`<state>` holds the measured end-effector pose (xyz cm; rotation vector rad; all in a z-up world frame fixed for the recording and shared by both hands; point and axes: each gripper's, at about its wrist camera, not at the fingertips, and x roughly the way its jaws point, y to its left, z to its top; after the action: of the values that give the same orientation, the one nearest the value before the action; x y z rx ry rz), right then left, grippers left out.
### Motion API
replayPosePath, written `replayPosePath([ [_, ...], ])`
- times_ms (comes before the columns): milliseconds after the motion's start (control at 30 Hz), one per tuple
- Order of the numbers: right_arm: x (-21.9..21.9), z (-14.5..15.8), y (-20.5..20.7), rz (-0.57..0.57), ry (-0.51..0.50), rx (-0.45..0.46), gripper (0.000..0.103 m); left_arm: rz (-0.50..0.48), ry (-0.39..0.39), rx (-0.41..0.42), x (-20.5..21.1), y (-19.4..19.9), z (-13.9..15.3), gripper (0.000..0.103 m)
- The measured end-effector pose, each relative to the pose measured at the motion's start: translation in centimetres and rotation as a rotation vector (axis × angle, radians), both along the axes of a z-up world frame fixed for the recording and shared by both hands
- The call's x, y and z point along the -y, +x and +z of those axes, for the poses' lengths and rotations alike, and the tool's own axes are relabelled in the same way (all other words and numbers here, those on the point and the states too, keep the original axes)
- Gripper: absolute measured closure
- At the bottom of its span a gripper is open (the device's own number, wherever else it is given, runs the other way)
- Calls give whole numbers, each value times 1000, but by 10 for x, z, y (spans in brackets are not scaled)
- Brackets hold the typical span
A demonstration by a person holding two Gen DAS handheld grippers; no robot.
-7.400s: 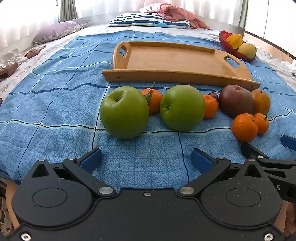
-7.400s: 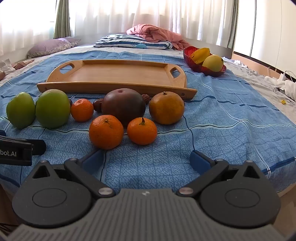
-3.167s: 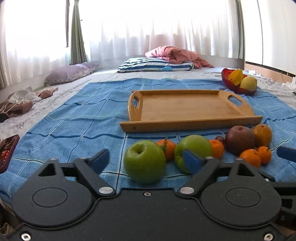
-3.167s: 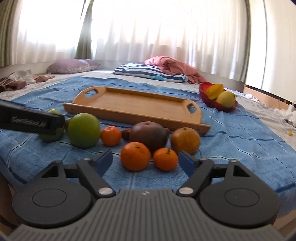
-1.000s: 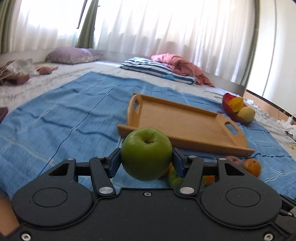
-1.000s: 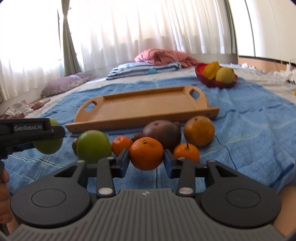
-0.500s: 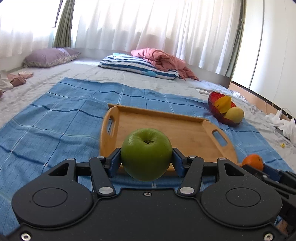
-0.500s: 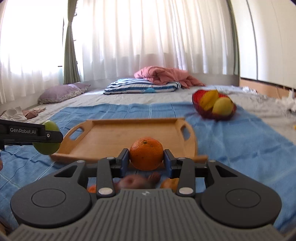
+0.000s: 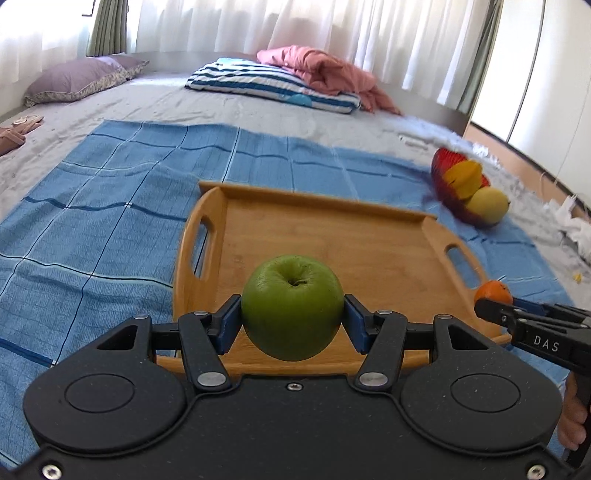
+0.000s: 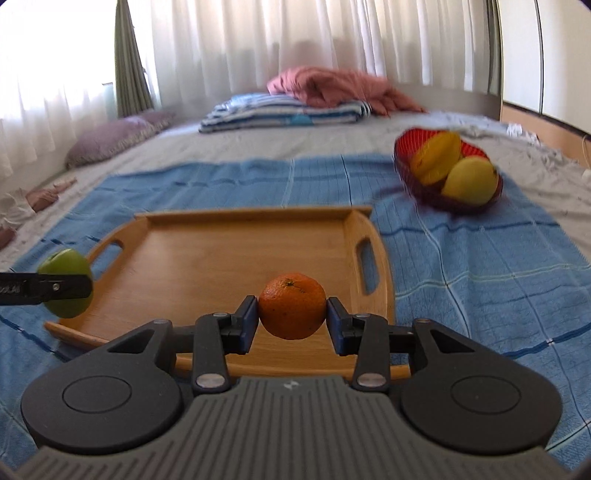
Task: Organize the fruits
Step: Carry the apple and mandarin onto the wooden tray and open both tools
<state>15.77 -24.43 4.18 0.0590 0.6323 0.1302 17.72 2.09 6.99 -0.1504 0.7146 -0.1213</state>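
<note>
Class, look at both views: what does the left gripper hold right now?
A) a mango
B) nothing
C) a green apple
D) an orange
C: the left gripper is clamped on a green apple above the wooden tray, while the right gripper holds the orange.

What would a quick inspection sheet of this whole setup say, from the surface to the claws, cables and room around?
Surface: blue checked blanket spread over a bed.
Job's things: green apple and orange, both held over the near end of the bare wooden tray.
Clutter: red bowl of yellow fruit on the blanket's far right.
Claws: left claw shut on the green apple; right claw shut on the orange.
Cables: nothing seen for certain.
Surroundings: striped pillow, pink bedding, purple pillow, white curtains.
</note>
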Motion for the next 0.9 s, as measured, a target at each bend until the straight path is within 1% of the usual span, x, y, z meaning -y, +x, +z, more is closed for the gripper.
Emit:
replayPosePath([
  [133,-1,-9,11,12,-4,-34,59,18,-1,-22,-1,15,-7,48],
  [267,1,-4,32,13,8,-51,59,35,-9,-23,-2,40,-1,48],
  [367,6,3,59,11,42,-77,59,40,5,-23,2,65,2,48],
  [467,9,4,89,3,54,-114,59,44,50,-41,8,93,-1,48],
  [600,4,2,120,-9,27,-132,58,64,33,-80,9,124,-11,48],
  [667,0,0,131,-7,14,-134,58,66,40,-94,10,136,-17,48],
  [800,-3,-9,151,-20,2,-158,58,78,39,-105,10,151,-26,48],
  [900,-4,-17,160,-40,-6,-169,58,87,30,-114,8,155,-32,48],
])
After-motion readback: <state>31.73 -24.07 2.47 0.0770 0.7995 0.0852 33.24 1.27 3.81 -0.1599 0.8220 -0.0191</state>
